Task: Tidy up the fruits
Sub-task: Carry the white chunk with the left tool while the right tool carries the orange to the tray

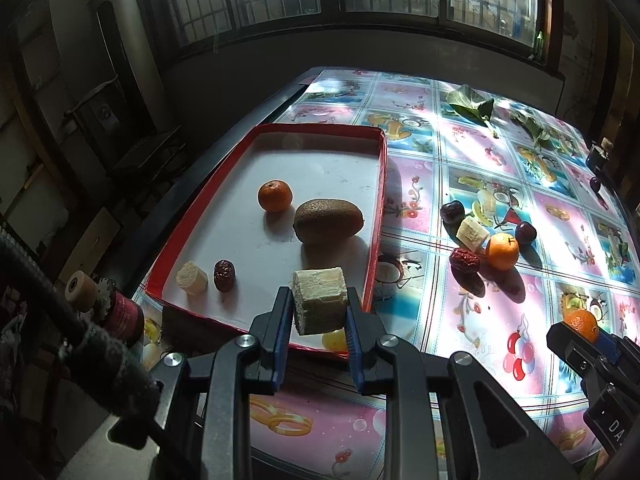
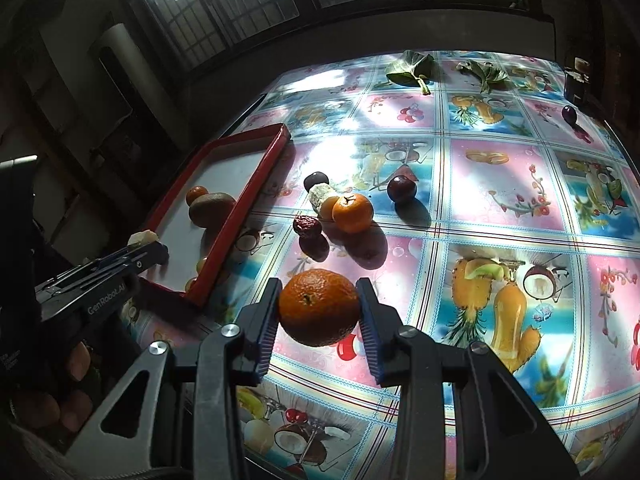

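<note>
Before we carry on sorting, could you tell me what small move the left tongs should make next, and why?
Probably lower the left tongs and set the pale cut sugarcane chunk on the white floor of the red-rimmed tray. The chunk hangs clamped above the tray's near edge, and the floor just ahead looks bare, beside the brown kiwi.

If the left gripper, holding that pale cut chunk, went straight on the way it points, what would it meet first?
Probably the white floor of the red tray, just past its near rim. The left gripper holds the pale chunk over that edge; the kiwi lies further along. Depth is uncertain.
</note>
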The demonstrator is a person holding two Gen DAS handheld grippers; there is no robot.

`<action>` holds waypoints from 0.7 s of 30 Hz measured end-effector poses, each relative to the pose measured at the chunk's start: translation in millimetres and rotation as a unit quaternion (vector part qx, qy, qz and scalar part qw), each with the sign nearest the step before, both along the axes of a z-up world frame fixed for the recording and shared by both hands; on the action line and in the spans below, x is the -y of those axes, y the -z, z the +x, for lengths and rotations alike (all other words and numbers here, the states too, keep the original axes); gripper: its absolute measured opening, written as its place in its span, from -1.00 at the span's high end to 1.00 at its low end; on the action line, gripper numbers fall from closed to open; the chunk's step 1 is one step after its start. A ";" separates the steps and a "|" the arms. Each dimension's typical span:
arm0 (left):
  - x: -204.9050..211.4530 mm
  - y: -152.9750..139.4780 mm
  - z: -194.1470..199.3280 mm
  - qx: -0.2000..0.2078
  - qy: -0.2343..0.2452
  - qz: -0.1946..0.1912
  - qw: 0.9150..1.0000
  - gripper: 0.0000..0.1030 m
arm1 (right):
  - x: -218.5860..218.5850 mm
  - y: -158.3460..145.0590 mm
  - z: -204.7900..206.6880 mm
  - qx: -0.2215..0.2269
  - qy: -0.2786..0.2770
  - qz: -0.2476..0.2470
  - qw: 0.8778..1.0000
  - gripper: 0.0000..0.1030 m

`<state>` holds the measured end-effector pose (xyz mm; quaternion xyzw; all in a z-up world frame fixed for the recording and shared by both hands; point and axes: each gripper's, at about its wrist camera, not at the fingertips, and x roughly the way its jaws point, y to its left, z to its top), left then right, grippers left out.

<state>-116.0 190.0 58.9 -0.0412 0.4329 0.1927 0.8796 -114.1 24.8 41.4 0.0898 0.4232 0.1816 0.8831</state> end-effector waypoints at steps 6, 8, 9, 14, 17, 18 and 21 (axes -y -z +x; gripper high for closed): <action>-7.0 7.0 1.1 -0.008 -0.004 -0.008 1.000 0.53 | -4.7 4.9 3.2 -0.009 -0.004 -0.001 1.000 0.24; -9.8 9.2 2.2 -0.010 -0.004 -0.011 1.000 0.53 | -7.2 6.3 4.3 -0.010 -0.004 -0.004 1.000 0.24; -10.8 10.2 2.5 -0.011 -0.005 -0.012 1.000 0.53 | -8.4 7.1 5.1 -0.011 -0.005 -0.005 1.000 0.24; -18.1 16.1 4.9 -0.018 -0.006 -0.026 0.999 0.53 | -13.7 10.9 9.6 -0.018 -0.009 -0.008 1.000 0.24; -30.9 15.7 4.0 -0.017 -0.005 -0.046 0.999 0.53 | -18.3 13.2 13.2 -0.021 -0.013 -0.010 1.000 0.24; -39.2 13.5 2.5 -0.013 -0.008 -0.060 0.998 0.53 | -20.4 13.7 15.1 -0.022 -0.015 -0.010 1.000 0.24; -70.2 4.1 0.1 0.002 -0.025 -0.097 0.995 0.53 | -29.1 11.8 24.7 -0.020 -0.029 -0.012 0.999 0.23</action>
